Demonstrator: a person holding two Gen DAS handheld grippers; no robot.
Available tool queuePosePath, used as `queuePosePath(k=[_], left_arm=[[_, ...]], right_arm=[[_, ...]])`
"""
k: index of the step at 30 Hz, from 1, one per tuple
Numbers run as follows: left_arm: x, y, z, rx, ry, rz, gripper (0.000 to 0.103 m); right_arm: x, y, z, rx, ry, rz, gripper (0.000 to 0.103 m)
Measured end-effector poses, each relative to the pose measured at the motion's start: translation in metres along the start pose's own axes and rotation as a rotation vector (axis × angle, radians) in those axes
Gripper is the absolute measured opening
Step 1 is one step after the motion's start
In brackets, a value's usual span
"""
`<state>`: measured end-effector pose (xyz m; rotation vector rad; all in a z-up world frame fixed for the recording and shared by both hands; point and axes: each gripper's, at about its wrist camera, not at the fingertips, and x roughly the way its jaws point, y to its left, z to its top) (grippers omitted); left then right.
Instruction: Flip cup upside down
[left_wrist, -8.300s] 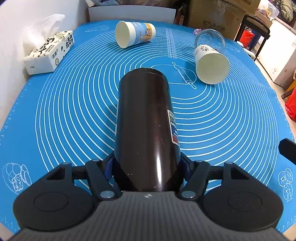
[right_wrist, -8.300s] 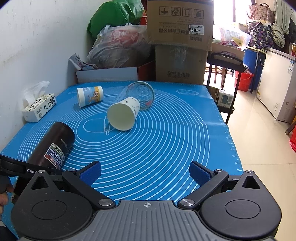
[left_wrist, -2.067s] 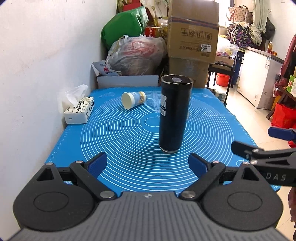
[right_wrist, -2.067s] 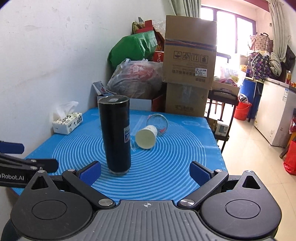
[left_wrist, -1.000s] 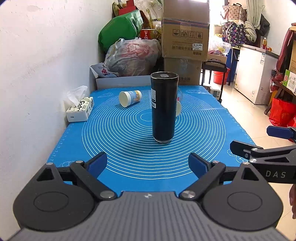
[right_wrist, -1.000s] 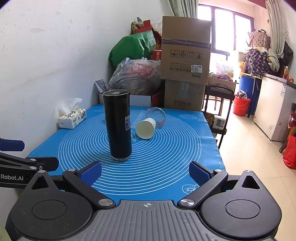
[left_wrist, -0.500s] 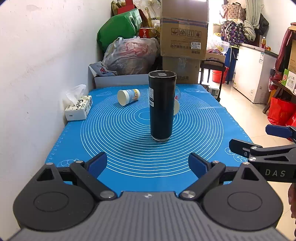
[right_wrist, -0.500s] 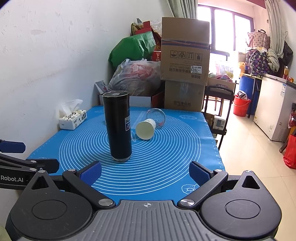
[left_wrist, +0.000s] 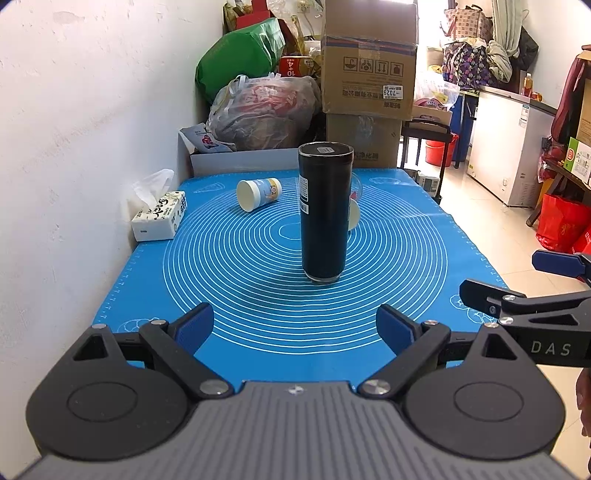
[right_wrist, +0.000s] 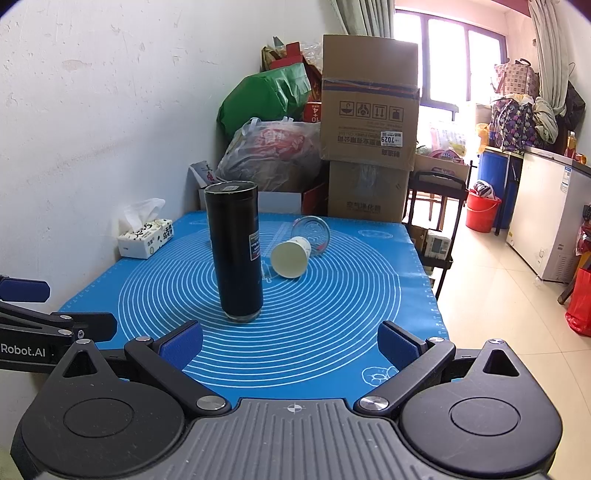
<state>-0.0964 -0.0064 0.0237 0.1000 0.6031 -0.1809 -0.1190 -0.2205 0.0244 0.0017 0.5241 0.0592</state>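
A tall black cup (left_wrist: 324, 212) stands on its mouth end near the middle of the blue mat (left_wrist: 236, 295), base up; it also shows in the right wrist view (right_wrist: 236, 251). My left gripper (left_wrist: 295, 328) is open and empty, held back near the mat's front edge. My right gripper (right_wrist: 291, 345) is open and empty, also near the front edge. Each gripper shows at the side of the other's view.
A paper cup with a blue label (left_wrist: 258, 194) lies on its side at the back. A white paper cup (right_wrist: 291, 256) and a glass cup (right_wrist: 312, 232) lie on their sides behind the black cup. A tissue box (left_wrist: 159, 219) stands by the wall. Boxes and bags crowd the far end.
Earlier my left gripper held the black cup lying sideways; it now stands inverted on the mat and is let go. Both grippers have drawn back slightly over the last second.
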Motion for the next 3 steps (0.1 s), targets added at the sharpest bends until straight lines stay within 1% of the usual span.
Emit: queuePosePath(k=[3], left_arm=[[0.0004, -0.0002, 0.0009, 0.002, 0.002, -0.001, 0.094]], right_arm=[[-0.0001, 0.0000, 0.0001, 0.000, -0.001, 0.000, 0.103]])
